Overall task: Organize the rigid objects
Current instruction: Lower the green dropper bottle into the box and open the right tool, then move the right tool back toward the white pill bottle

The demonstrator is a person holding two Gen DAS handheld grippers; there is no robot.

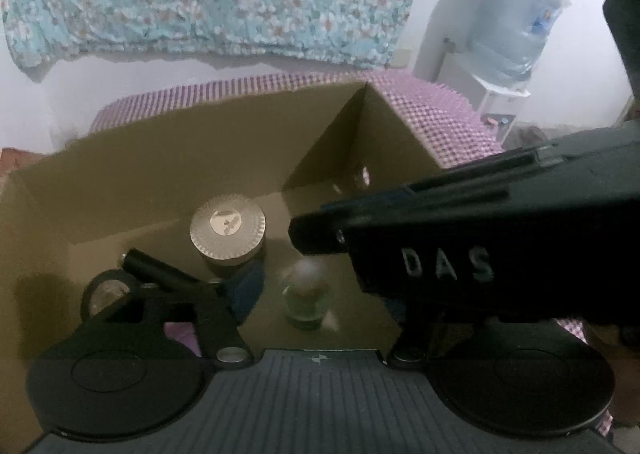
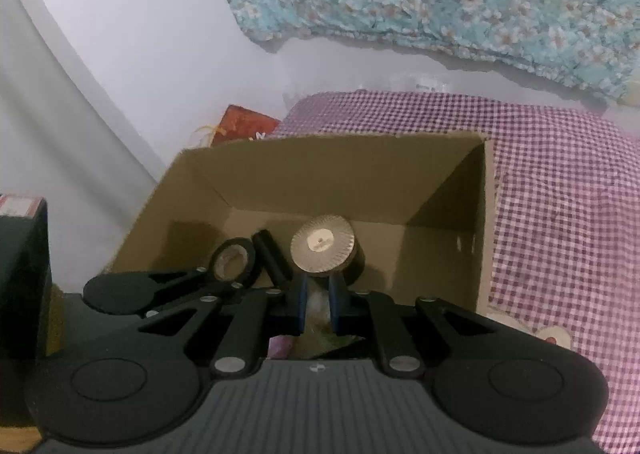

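Brown cardboard box (image 2: 280, 173) sits on a checked purple cloth (image 2: 560, 193), open at the top. On its floor stand a jar with a ribbed gold lid (image 2: 322, 242), a black tube (image 2: 272, 258) and a roll of black tape (image 2: 234, 258), close together. The left gripper (image 1: 308, 286) hangs over the box with its jaws spread; a small blurred bottle (image 1: 306, 294) lies between them, untouched. The right gripper (image 2: 318, 302) is closed just above the box's near edge, something pale between its pads that I cannot make out.
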